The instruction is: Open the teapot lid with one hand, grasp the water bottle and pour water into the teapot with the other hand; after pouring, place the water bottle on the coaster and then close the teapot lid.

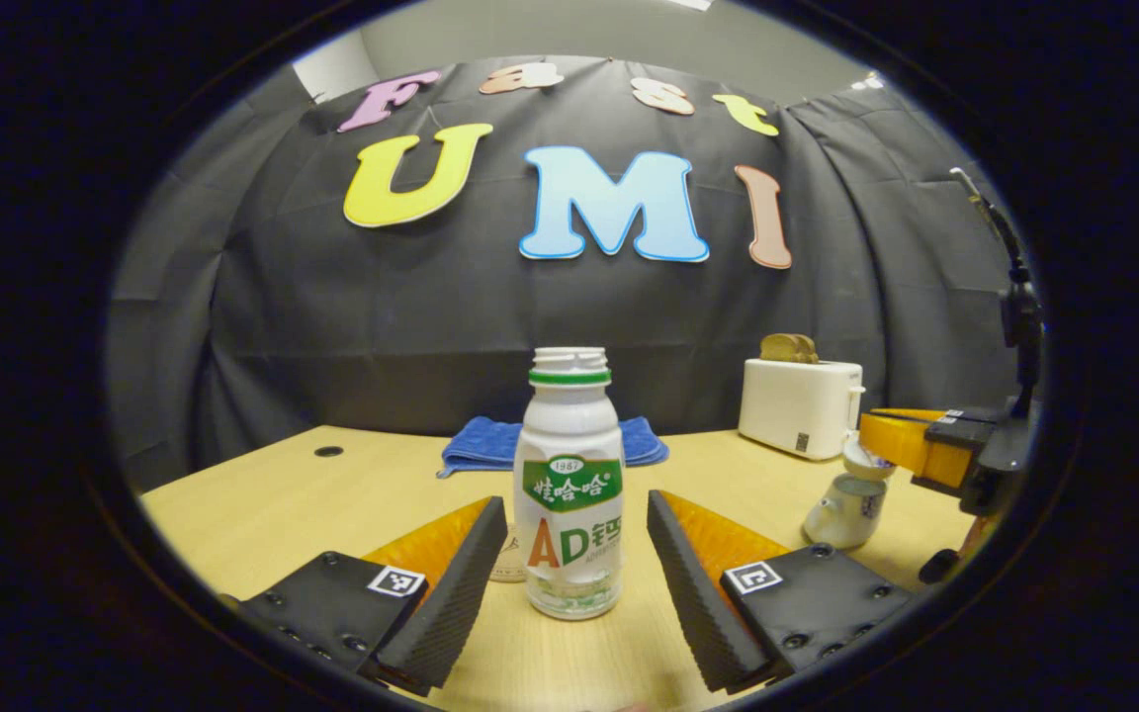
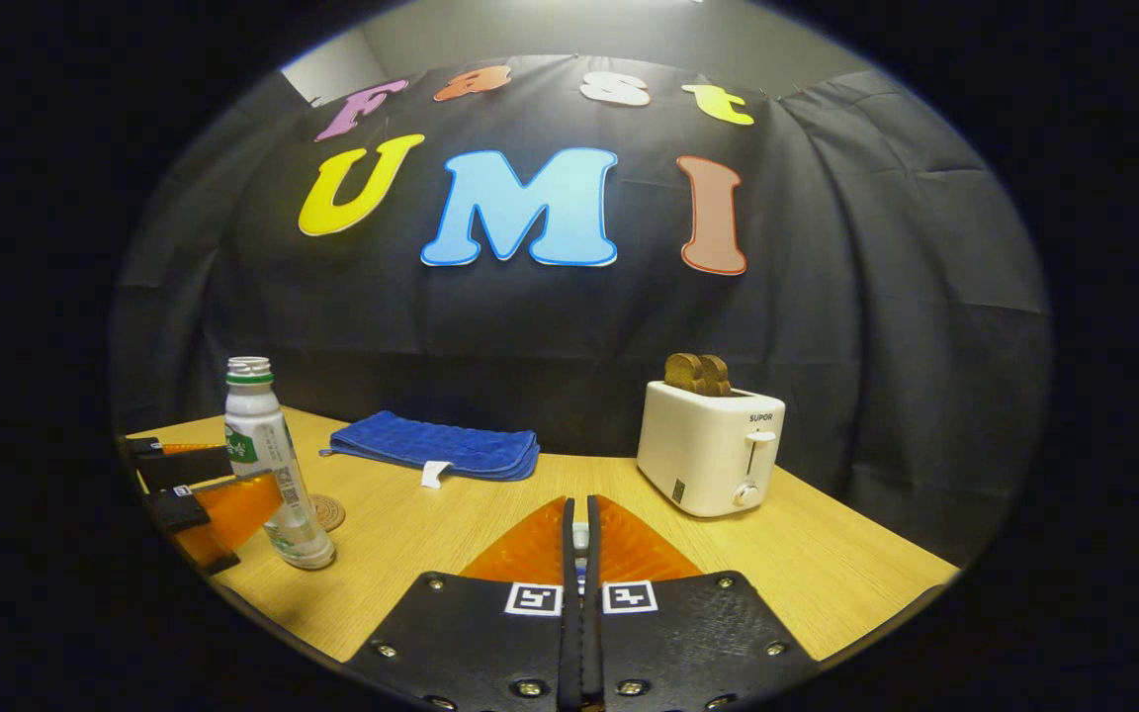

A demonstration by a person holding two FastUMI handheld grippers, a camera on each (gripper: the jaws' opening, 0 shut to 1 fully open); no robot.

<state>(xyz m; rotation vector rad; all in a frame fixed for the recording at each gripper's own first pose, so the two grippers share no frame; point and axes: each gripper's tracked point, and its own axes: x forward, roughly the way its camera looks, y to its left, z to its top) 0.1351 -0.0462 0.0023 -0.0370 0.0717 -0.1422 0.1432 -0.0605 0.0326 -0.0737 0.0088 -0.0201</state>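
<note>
One water bottle [image 1: 569, 485] stands upright on the worktop [image 1: 263, 504], uncapped, between the spread fingers of the left claw [image 1: 566, 554], which do not touch it. A coaster [image 2: 324, 512] lies just behind the bottle. To the right, the right claw [image 1: 911, 440] is pinched on the lid [image 1: 861, 457] above one teapot [image 1: 851, 506]. Farther back sit one folded blue cloth [image 2: 436, 445] and one toaster [image 2: 713, 450] holding bread.

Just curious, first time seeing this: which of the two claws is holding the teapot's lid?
The right claw, shut on the lid above the teapot. The left claw stands open around the bottle.
</note>
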